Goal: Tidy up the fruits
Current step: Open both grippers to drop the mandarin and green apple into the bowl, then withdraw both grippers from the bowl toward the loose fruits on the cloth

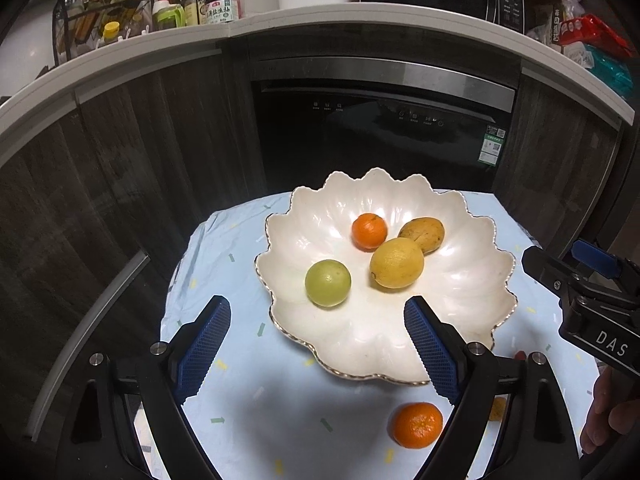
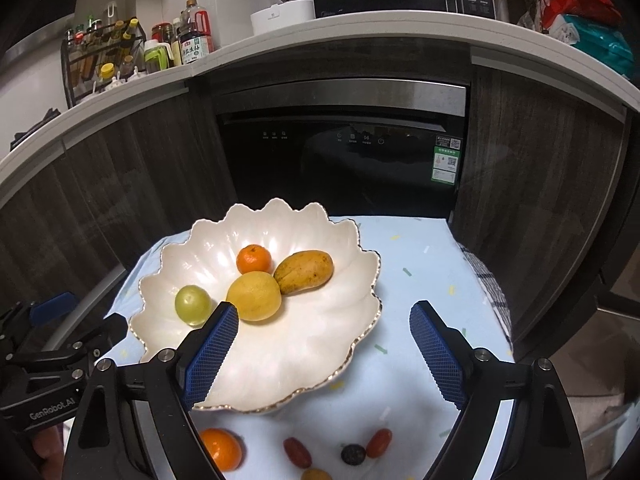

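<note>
A white scalloped bowl [image 1: 360,344] [image 2: 280,360] holds a green lime [image 1: 328,283] [image 2: 193,305], a lemon [image 1: 397,263] [image 2: 254,296], a mandarin [image 1: 369,231] [image 2: 253,259] and a yellow-brown mango [image 1: 422,234] [image 2: 306,272]. A second mandarin [image 1: 417,425] [image 2: 222,449] lies on the cloth in front of the bowl. Near it are two small red fruits [image 2: 297,451], a dark one [image 2: 353,454] and a yellow one [image 2: 316,474]. My left gripper [image 1: 318,308] [image 2: 88,312] hovers open over the bowl's near left rim, holding nothing. My right gripper [image 2: 324,312] [image 1: 560,256] hangs open over the near right rim, also empty.
The bowl stands on a small table with a light blue cloth [image 1: 240,360]; a checked cloth [image 2: 492,292] hangs at its right edge. Behind are dark cabinets, a built-in black appliance [image 1: 380,140] and a counter with bottles [image 1: 216,8] and a microwave. A hand [image 1: 604,408] shows at lower right.
</note>
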`<act>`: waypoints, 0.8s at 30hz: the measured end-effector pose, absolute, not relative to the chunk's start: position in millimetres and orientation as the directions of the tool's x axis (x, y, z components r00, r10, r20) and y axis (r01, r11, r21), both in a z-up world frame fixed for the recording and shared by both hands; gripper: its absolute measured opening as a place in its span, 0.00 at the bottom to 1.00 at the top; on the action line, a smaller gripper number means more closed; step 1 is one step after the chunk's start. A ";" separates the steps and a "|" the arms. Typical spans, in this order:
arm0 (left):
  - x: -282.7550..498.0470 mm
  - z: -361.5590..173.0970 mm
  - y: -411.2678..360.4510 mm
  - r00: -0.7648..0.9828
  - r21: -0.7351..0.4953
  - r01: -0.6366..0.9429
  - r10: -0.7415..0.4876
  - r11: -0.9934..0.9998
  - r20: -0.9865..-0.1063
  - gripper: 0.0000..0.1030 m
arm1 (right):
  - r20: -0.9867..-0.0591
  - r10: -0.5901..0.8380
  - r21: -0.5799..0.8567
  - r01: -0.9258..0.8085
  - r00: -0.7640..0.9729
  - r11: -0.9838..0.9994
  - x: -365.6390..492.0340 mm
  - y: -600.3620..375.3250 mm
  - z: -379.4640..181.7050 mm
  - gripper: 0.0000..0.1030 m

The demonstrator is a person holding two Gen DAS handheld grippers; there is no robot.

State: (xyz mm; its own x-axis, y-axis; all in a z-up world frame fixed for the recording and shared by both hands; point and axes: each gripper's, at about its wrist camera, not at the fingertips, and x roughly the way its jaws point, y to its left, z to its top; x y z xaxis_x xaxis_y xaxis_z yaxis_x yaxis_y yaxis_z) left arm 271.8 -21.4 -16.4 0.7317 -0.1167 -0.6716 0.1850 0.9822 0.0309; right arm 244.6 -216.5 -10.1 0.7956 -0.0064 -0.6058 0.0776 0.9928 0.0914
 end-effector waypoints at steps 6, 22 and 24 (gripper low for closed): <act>258.4 -11.1 -23.4 0.738 0.030 0.191 -0.124 0.981 -0.664 0.86 | -0.599 -0.015 0.088 0.085 0.800 0.992 228.6 -219.4 -6.4 0.86; 226.3 -6.3 -30.1 0.745 0.025 0.224 -0.154 0.974 -0.649 0.86 | -0.593 -0.034 0.086 0.106 0.804 0.991 191.8 -228.1 -5.9 0.86; 221.6 -8.3 -31.8 0.742 0.021 0.233 -0.163 0.972 -0.650 0.86 | -0.593 -0.040 0.083 0.111 0.804 0.990 187.8 -229.7 -6.4 0.86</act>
State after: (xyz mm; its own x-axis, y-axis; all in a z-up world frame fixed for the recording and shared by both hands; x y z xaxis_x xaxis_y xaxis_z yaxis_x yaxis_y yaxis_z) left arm 221.6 -31.8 -8.3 0.7418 -0.1633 -0.6505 0.2325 0.9724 0.0210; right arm 187.8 -229.7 -6.4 0.8040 -0.0402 -0.5932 0.1109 0.9903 0.0832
